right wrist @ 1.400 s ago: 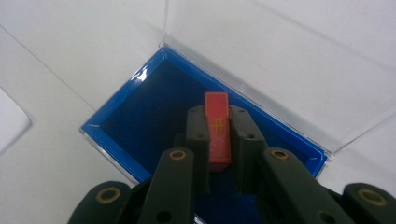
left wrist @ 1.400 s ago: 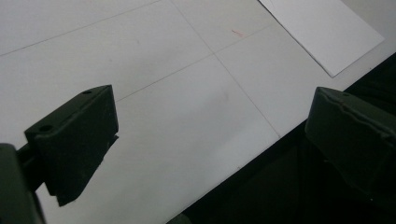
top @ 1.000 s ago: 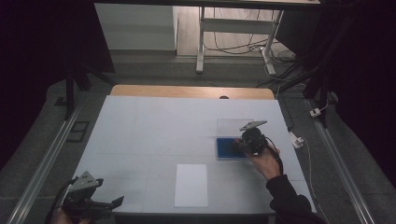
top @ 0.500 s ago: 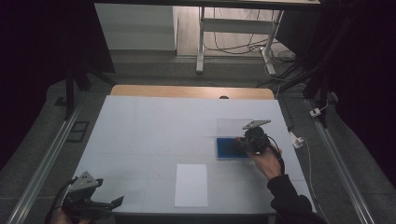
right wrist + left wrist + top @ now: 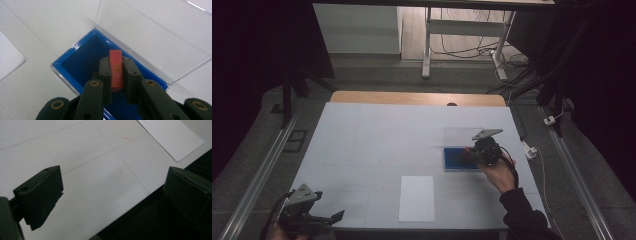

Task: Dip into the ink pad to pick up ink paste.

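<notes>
Red card (image 5: 116,68) half hidden between jaws

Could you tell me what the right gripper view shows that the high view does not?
Right gripper view alone: a small red flat card pinched upright between the right gripper's black jaws. High view alone: the left gripper at the near table edge, and the floor beyond. Both: the blue-lined shallow case with its clear plastic lid open, and the white paper sheet.
</notes>
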`<state>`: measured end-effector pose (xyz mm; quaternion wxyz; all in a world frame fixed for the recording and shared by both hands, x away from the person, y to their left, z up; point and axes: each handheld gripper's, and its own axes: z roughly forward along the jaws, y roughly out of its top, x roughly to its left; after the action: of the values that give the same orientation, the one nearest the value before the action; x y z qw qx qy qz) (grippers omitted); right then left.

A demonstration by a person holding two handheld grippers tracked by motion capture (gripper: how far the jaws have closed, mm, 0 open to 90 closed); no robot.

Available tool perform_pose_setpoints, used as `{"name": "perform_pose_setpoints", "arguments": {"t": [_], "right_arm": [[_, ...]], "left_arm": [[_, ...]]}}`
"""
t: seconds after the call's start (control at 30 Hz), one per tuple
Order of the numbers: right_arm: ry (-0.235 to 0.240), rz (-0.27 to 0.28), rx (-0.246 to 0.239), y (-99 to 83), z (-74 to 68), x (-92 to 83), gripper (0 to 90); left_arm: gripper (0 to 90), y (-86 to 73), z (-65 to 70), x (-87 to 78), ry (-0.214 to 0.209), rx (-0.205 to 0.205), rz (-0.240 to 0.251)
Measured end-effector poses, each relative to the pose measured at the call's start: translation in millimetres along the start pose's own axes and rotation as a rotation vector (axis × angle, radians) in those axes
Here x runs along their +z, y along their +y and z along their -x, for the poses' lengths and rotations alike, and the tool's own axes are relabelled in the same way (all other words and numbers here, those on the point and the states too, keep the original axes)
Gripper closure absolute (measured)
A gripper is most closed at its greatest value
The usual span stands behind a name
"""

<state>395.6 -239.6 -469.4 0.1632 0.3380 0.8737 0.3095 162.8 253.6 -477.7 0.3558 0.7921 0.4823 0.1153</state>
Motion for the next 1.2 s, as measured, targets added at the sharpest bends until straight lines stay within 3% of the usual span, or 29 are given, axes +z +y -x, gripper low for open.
{"name": "perform_pose_setpoints", "arguments": {"t": [0.63, 1.2], "right_arm": [[0.051, 0.051, 0.015, 1.8, -10.4, -16.7, 79.9], [0.124, 0.077, -0.024, 8.8, -33.6, -21.9, 79.8]], "left_arm": [[2.9, -0.1, -0.1, -0.3, 0.0, 0.0, 0.001], [2.9, -0.2, -0.3, -0.5, -0.003, -0.002, 0.003]]}}
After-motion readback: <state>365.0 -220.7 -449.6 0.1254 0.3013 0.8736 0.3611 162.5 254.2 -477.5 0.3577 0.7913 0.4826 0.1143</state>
